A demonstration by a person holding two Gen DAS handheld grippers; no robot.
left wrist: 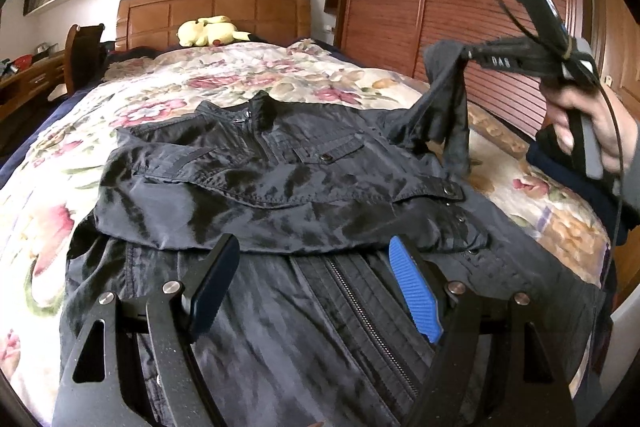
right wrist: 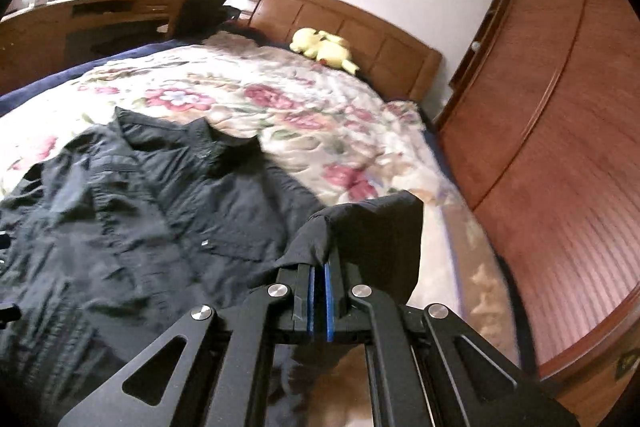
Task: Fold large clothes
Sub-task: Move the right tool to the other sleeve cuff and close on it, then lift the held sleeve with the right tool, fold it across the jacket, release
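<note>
Black nylon jacket (left wrist: 280, 163) lies face up on the bed (left wrist: 52, 163), collar toward the headboard (left wrist: 212, 11), one sleeve already folded across the chest. Right gripper (right wrist: 319, 267) has its jaws pinched shut on the other sleeve's cuff (right wrist: 376, 231), lifted off beside the jacket. Left gripper (left wrist: 312, 275) hovers over the hem with jaws wide, holding nothing — so nothing pins the body. The slick cloth could slip from that small pinch, or the pull could drag the jacket and undo the folded sleeve

I see open quilt (right wrist: 280, 107) ahead of both jaws; wardrobe (right wrist: 560, 147) close right of mine, plush toy (right wrist: 324, 51) far ahead.
</note>
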